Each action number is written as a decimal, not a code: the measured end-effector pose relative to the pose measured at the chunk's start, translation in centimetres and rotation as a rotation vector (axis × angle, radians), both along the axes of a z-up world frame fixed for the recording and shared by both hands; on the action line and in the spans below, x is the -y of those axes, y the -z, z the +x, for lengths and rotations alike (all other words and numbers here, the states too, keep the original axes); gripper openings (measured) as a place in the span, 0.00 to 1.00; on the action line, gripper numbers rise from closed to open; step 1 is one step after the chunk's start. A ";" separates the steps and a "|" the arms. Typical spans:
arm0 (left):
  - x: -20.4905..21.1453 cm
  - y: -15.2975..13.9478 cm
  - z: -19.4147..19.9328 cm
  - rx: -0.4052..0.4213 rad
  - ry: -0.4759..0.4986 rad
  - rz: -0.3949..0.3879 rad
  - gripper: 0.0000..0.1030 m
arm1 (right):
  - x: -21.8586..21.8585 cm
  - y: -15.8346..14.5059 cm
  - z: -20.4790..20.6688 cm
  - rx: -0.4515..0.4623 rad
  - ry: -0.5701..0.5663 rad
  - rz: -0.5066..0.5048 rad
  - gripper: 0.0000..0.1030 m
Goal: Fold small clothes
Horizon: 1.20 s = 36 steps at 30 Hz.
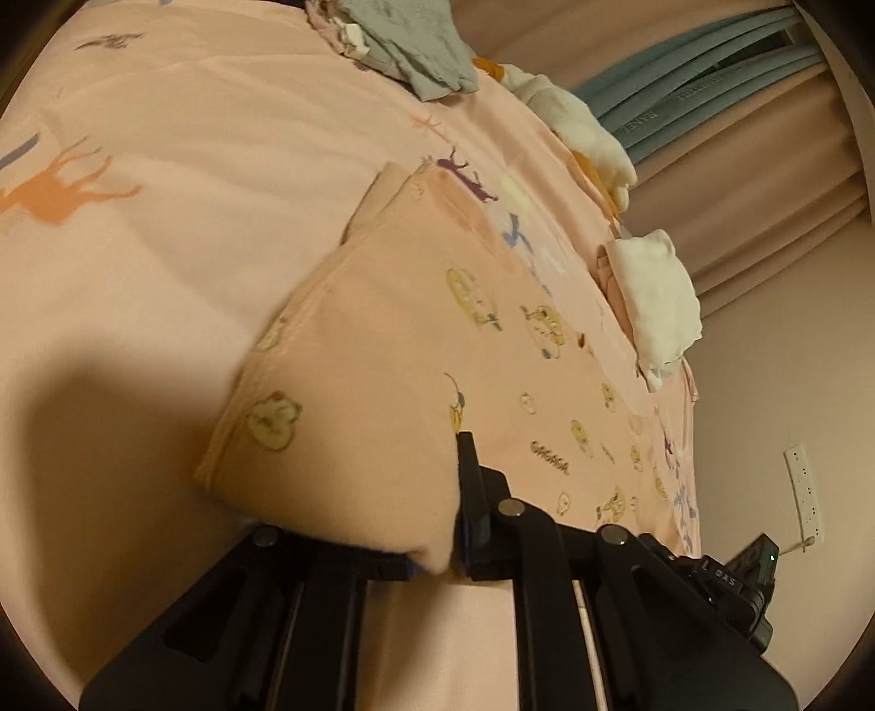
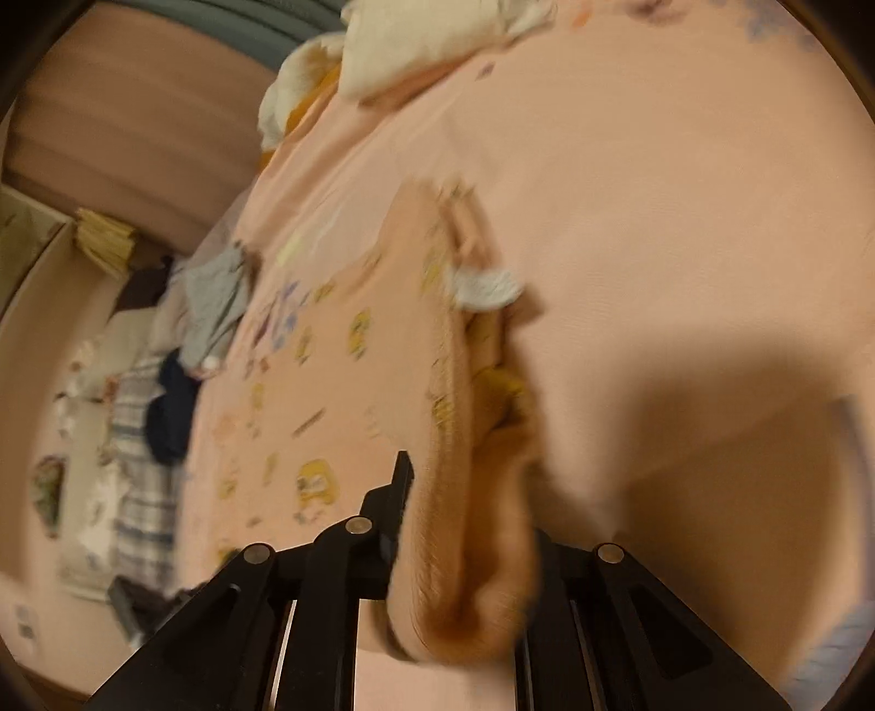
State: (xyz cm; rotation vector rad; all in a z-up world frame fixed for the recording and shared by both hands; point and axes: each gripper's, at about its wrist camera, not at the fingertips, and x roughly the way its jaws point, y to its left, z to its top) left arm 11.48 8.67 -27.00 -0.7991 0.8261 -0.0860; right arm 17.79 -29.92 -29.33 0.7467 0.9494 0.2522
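Note:
A small pink garment (image 1: 394, 350) printed with yellow cartoon figures lies on a pink bedspread (image 1: 164, 164). My left gripper (image 1: 445, 492) is shut on a lifted corner of it; one black finger (image 1: 470, 481) shows, the other is hidden under the cloth. In the right wrist view, which is blurred, my right gripper (image 2: 443, 525) is shut on another bunched edge of the same garment (image 2: 350, 383), near its white neck label (image 2: 481, 287). One finger (image 2: 396, 492) shows; the cloth covers the other.
A grey garment (image 1: 415, 44) and white clothes (image 1: 579, 126) lie at the bed's far end. A folded white piece (image 1: 656, 295) sits by the bed's edge. Curtains (image 1: 765, 180) and a power strip (image 1: 804, 492) are beyond. More clothes (image 2: 213, 306) lie at the left.

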 end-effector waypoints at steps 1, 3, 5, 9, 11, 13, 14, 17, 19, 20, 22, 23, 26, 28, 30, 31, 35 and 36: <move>0.0 -0.2 -0.2 0.001 -0.003 0.019 0.13 | 0.2 0.0 -0.2 0.005 0.009 0.003 0.10; 0.3 -0.9 -0.7 0.013 -0.001 0.109 0.14 | 0.2 0.5 -0.5 0.002 0.008 -0.011 0.10; 0.6 -1.3 -1.1 0.039 0.012 0.205 0.15 | -0.1 0.4 -0.5 0.015 0.000 -0.037 0.10; -0.4 -0.4 -1.3 0.042 0.011 0.187 0.15 | -0.1 0.3 -1.4 0.021 0.007 -0.073 0.10; -0.9 -0.4 -1.5 0.041 0.009 0.178 0.16 | 0.3 0.5 -1.7 0.023 0.006 -0.064 0.10; -0.9 -0.5 -1.8 0.043 0.004 0.207 0.16 | 0.9 0.8 -2.2 0.021 0.011 -0.039 0.10; -0.9 -0.5 -1.9 0.043 0.005 0.216 0.17 | 1.2 1.0 -2.3 0.023 0.013 -0.019 0.10; -0.9 -0.5 -2.2 0.042 0.012 0.222 0.17 | 1.4 1.4 -2.3 0.033 0.011 0.011 0.10; -1.1 -0.4 -2.3 0.038 0.010 0.209 0.17 | 1.4 1.4 -2.3 0.039 0.007 0.014 0.10; -1.2 -0.4 -2.3 0.036 0.008 0.199 0.17 | 1.3 1.4 -2.4 0.042 0.008 0.010 0.08; -1.4 -0.3 -2.3 0.031 0.009 0.187 0.17 | 1.5 1.5 -2.7 0.048 0.013 0.010 0.08; -1.4 -0.3 -2.4 0.030 0.011 0.186 0.17 | 1.6 1.6 -2.9 0.049 0.018 0.014 0.08; -1.4 -0.4 -2.4 0.025 0.017 0.188 0.17 | 2.2 1.7 -3.4 0.047 0.035 0.033 0.08; -1.5 -0.4 -2.5 0.020 0.017 0.181 0.17 | 2.7 1.8 -3.7 0.043 0.054 0.054 0.08; -1.8 -0.4 -2.4 0.015 0.017 0.160 0.18 | 3.2 2.0 -4.0 0.037 0.071 0.081 0.08; -1.9 -0.4 -2.4 0.012 0.016 0.144 0.18 | 3.4 2.1 -4.1 0.033 0.080 0.092 0.08; -2.5 -0.1 -2.4 0.012 0.006 0.074 0.21 | 3.6 1.6 -4.8 0.024 0.117 0.072 0.09; -2.6 0.0 -2.3 0.015 0.002 0.055 0.22 | 3.1 0.9 -5.0 0.016 0.120 0.031 0.12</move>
